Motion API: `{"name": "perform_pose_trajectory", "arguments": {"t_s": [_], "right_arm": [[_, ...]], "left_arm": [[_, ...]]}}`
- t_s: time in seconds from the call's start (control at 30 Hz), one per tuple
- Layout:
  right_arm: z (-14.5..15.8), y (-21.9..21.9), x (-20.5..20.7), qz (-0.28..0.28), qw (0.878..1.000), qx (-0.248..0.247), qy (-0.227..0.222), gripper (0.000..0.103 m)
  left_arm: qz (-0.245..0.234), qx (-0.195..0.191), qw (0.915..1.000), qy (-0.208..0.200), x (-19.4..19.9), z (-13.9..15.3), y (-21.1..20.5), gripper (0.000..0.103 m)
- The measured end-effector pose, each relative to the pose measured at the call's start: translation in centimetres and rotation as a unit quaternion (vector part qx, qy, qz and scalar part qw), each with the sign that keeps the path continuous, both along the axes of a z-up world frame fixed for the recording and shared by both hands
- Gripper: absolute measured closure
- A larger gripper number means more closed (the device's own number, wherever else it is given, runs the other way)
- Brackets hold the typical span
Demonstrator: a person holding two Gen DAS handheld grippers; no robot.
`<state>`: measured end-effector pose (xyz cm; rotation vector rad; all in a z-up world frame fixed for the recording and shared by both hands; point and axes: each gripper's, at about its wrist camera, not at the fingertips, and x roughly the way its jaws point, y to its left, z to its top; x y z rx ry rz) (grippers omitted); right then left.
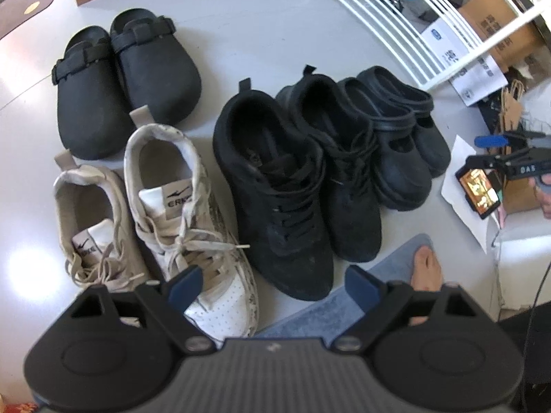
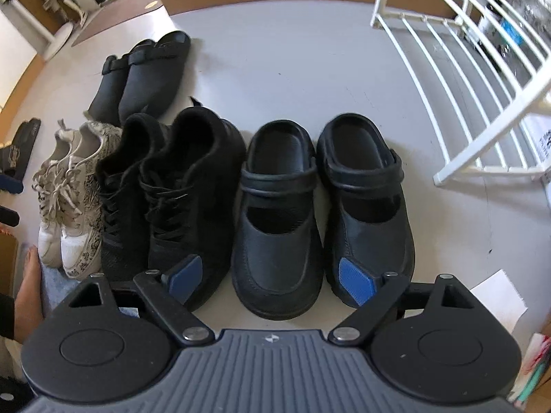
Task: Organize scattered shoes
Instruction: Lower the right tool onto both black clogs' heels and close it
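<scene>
Four pairs of shoes stand side by side on the pale floor. Black strap clogs (image 1: 120,82) are farthest back, with beige laced sneakers (image 1: 155,213) in front of them. To their right come black sneakers (image 1: 282,189) (image 2: 172,189), then dark rubber clogs (image 1: 403,137) (image 2: 320,206). My left gripper (image 1: 273,287) hangs open above the toes of a beige sneaker and a black sneaker, holding nothing. My right gripper (image 2: 272,278) is open over the toes of the rubber clogs. One blue pad (image 2: 186,275) is over a black sneaker's toe, the other over the right clog.
A white slatted rack (image 2: 465,86) (image 1: 396,24) lies tilted at the back right, with cardboard boxes (image 1: 499,24) behind it. A person's bare foot (image 1: 427,268) and grey-blue trouser leg (image 1: 327,309) sit just in front of the shoes. White paper (image 2: 499,299) lies on the right.
</scene>
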<state>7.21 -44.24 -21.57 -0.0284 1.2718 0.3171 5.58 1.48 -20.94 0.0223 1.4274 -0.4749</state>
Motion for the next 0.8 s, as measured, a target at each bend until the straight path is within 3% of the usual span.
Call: {"name": "perform_pose_trajectory", "arguments": {"t_s": [0.33, 0.43, 0.63, 0.73, 0.8], "right_arm": [[-5.0, -1.6, 2.2, -0.027, 0.999, -0.014, -0.033, 0.031], [-6.4, -0.7, 2.1, -0.003, 0.998, -0.017, -0.057, 0.031], [-7.0, -0.4, 2.4, -0.013, 0.994, -0.034, -0.105, 0.031], [-6.9, -0.5, 3.3, -0.001, 0.994, -0.005, -0.111, 0.03], [-7.0, -0.4, 3.6, 0.011, 0.993, -0.015, -0.115, 0.029]], "left_arm": [[0.0, -0.004, 0.9998, 0.018, 0.5, -0.5, -0.6, 0.012], [0.002, -0.004, 0.9997, 0.023, 0.5, -0.7, -0.6, 0.012], [0.012, 0.0, 0.9994, 0.032, 0.6, -1.2, -0.2, 0.012], [0.017, 0.007, 0.9991, 0.037, 0.8, -1.7, -0.1, 0.012], [0.021, 0.01, 0.9989, 0.042, 1.1, -2.0, -0.1, 0.012]]}}
